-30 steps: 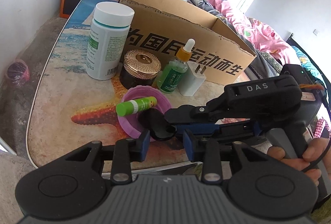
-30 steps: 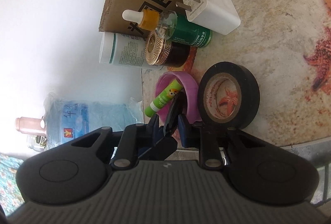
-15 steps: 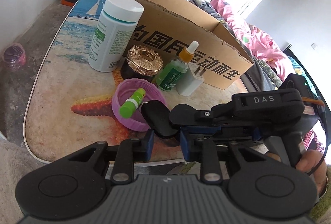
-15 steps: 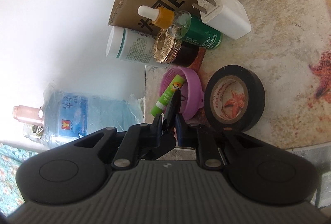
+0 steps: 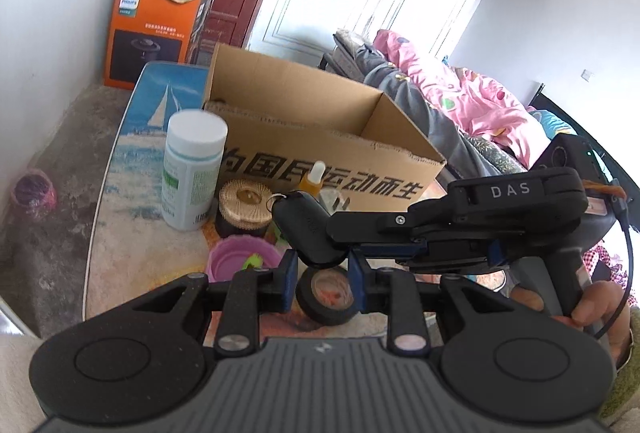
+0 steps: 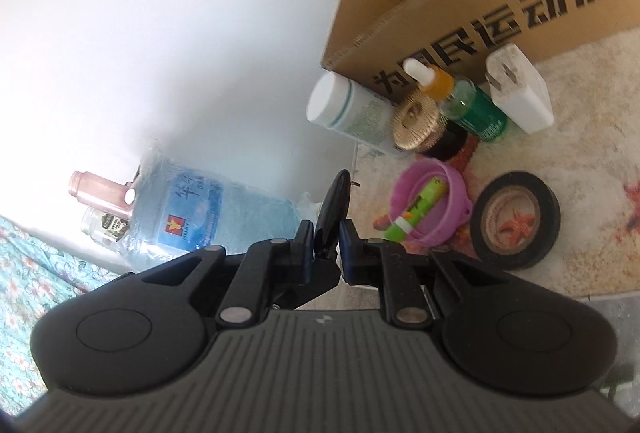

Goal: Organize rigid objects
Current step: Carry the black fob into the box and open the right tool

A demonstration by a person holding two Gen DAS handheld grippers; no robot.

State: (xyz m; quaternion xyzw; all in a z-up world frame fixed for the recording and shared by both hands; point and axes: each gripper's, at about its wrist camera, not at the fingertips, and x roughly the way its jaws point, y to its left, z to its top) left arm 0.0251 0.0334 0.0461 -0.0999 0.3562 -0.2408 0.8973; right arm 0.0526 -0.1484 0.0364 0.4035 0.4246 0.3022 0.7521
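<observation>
Since a second ago both of your tools have come up off the bench (image 5: 132, 261), and the black key fob (image 5: 308, 229) has come up with them; it lay low beside the purple cup (image 5: 240, 259) before and now hangs above the black tape roll (image 5: 326, 293). The green tube (image 6: 416, 209) has settled deeper into that cup.

Your right tool (image 6: 327, 245) is clamped on the fob's edge, its blue pads pressed to the thin black body. Your left tool (image 5: 322, 273) has its pads close at either side of the fob's lower end; I cannot tell whether they press on it.

The left view shows you the open top of the cardboard box (image 5: 320, 137), the orange carton (image 5: 156, 21) on the floor behind the bench, pink bedding (image 5: 460, 93) and your fingers (image 5: 592, 309) wrapped around the right tool's handle. The right view gives you the white charger (image 6: 520, 93) in full beside the green dropper bottle (image 6: 468, 101), and a blue water jug (image 6: 216, 213) on the floor past the bench edge.

The white bottle (image 5: 192, 169) and the gold-lidded jar (image 5: 244, 201) stand just in front of the box. Your right tool reaches in level from the right of the left view; your left tool points down over the bench.
</observation>
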